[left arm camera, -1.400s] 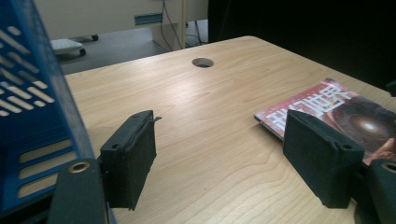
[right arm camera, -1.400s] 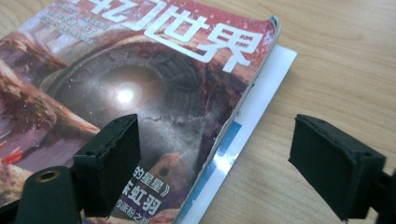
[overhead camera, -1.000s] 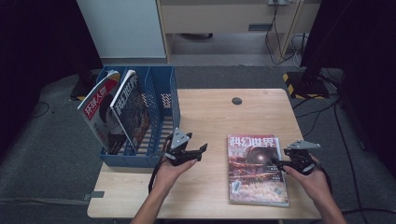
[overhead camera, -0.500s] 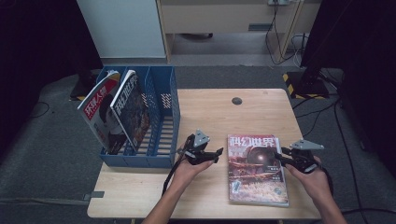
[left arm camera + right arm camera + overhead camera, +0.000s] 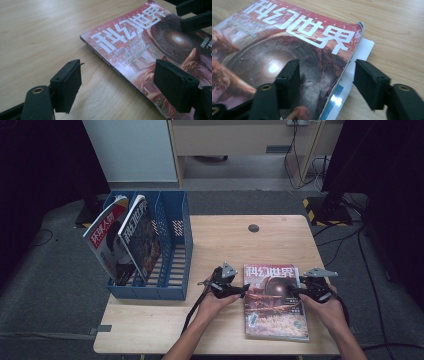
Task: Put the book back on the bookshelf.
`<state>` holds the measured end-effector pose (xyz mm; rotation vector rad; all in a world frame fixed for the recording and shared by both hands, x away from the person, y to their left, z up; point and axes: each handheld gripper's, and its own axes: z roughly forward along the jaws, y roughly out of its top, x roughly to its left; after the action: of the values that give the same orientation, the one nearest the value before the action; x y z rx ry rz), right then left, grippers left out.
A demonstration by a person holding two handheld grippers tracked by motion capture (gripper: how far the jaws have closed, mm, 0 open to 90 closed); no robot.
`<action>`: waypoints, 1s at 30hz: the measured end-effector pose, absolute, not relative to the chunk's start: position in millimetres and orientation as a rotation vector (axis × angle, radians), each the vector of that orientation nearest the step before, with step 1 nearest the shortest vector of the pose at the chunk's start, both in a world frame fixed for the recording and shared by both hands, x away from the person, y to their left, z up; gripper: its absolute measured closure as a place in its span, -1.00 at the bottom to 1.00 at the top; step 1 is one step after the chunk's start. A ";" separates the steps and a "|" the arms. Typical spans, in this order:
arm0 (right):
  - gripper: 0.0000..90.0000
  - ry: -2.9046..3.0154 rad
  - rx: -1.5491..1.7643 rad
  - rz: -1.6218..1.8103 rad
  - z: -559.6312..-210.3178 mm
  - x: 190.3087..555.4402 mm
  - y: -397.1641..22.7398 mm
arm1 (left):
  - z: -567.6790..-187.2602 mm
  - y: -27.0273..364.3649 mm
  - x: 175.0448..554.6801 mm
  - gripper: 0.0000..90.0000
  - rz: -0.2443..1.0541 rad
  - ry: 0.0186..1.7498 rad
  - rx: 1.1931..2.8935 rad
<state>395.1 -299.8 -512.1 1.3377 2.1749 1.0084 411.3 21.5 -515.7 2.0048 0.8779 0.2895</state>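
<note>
Magazine (image 5: 275, 301) lies flat near the bench's front right corner, not yet filed in the rack (image 5: 172, 251) (two already stand there); I have both hand-held grippers, left (image 5: 244, 289) and right (image 5: 291, 292), open astride its side edges, the right's jaws having just been opening, nothing clamped.

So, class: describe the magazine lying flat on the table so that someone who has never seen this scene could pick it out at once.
Start at the wooden table, with a blue file rack on its left side. Near the front edge, right of centre, one magazine lies flat between the left tongs and right tongs. Unlike the two magazines leaning in the rack, it lies face up, its red cover bearing large white characters.
</note>
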 end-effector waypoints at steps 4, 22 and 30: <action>-0.37 2.189 1.364 1.051 -515.3 399.7 -300.2 | -519.0 18.5 407.7 -0.51 0.292 0.872 2.016; -0.38 2.210 1.350 1.072 -517.3 398.3 -295.5 | -529.8 20.2 395.5 -0.06 0.210 0.918 1.971; -0.37 2.202 1.355 1.067 -517.1 397.3 -294.1 | -532.0 18.1 390.6 -0.07 0.133 0.922 1.960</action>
<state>397.3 -294.1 -517.1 1.3548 2.2015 1.0673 390.6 18.1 -532.0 1.9603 0.9225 0.1330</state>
